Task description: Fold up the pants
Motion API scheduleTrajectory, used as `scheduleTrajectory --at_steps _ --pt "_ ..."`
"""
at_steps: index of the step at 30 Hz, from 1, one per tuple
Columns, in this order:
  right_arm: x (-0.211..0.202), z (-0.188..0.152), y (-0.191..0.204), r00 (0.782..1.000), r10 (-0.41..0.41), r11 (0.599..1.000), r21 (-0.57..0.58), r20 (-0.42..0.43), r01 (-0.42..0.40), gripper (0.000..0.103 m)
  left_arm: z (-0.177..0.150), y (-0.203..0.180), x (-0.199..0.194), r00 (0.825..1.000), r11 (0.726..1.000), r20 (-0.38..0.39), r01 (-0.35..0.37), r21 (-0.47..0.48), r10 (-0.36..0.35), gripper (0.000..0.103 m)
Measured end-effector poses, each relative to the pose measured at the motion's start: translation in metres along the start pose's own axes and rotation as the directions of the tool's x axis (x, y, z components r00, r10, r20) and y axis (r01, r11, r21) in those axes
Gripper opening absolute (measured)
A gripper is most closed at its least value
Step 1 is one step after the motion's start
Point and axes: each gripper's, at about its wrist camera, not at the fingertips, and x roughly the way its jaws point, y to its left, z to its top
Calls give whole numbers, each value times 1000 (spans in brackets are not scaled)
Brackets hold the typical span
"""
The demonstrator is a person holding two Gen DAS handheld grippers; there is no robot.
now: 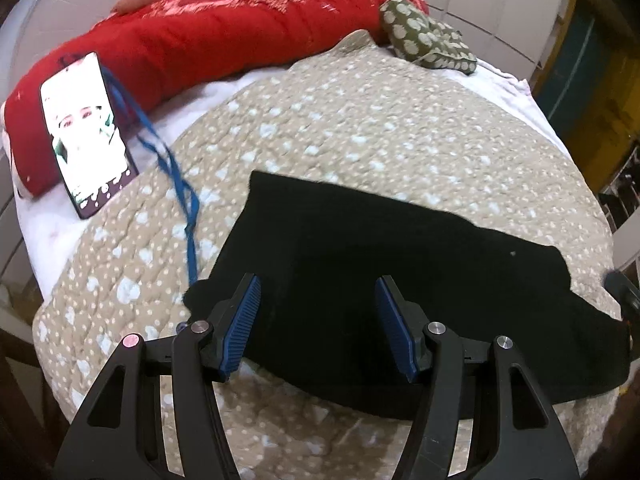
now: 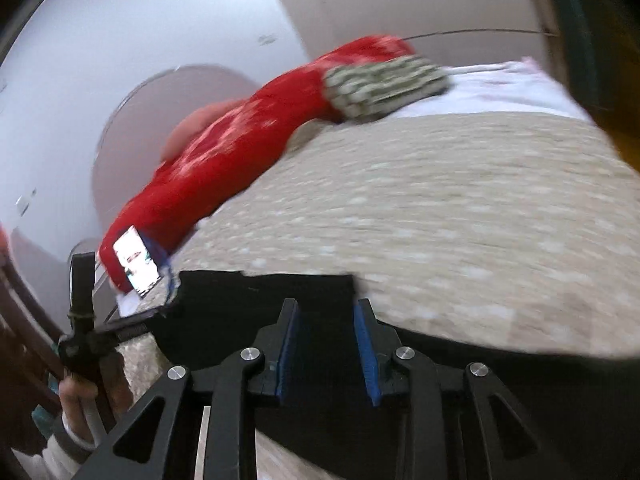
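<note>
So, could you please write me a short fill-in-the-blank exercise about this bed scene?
1. The folded pants are ____ in colour.
2. The phone leans against a ____ pillow.
3. A ____ strap trails from the phone across the quilt.
4. The left gripper hovers over the pants with its jaws ____.

Missing words: black; red; blue; open

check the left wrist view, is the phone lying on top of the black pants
No, the phone leans against the red pillow, well apart from the black pants on the quilt.
</note>
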Motion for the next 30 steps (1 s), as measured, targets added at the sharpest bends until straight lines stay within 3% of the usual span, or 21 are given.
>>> scheduleTrajectory --at_steps 2,4,6,7,11,14,17,21,24,26,30 --pt "34 6 19 999 27 998 -48 -47 -29 27 -2 2 3 1000 1000 2 -11 9 11 59" --pt "70 3 36 994 0 995 -94 -107 -10 27 -3 0 7 1000 999 3 -25 30 25 59" --pt "101 2 35 987 -56 994 -105 -148 41 27 -3 0 11 999 999 4 -34 40 34 60" --pt "117 1 30 981 -116 989 -108 -156 100 20 -3 -1 13 999 998 4 -35 43 35 60" --pt "133 12 25 973 -183 979 -118 -140 167 17 -2 -1 16 999 998 11 -39 48 39 60" --pt "124 16 30 972 -179 978 -135 -153 159 18 -1 0 15 999 999 10 -36 40 36 60" --pt "94 12 39 982 -114 987 -130 -148 95 20 -3 1 10 999 999 11 -30 35 30 60" --pt "58 -16 66 985 -88 973 -226 -149 53 21 -6 0 6 999 998 15 -40 44 39 60" --pt "65 -50 73 967 -104 962 -270 -233 38 21 -8 -1 2 999 998 18 -44 40 43 60" --pt "64 -70 73 968 -119 956 -287 -223 51 21 -9 -2 -2 999 998 23 -45 42 44 60" --pt "44 -68 69 973 -81 970 -241 -215 28 21 -10 -5 -14 998 997 34 -49 55 47 60"
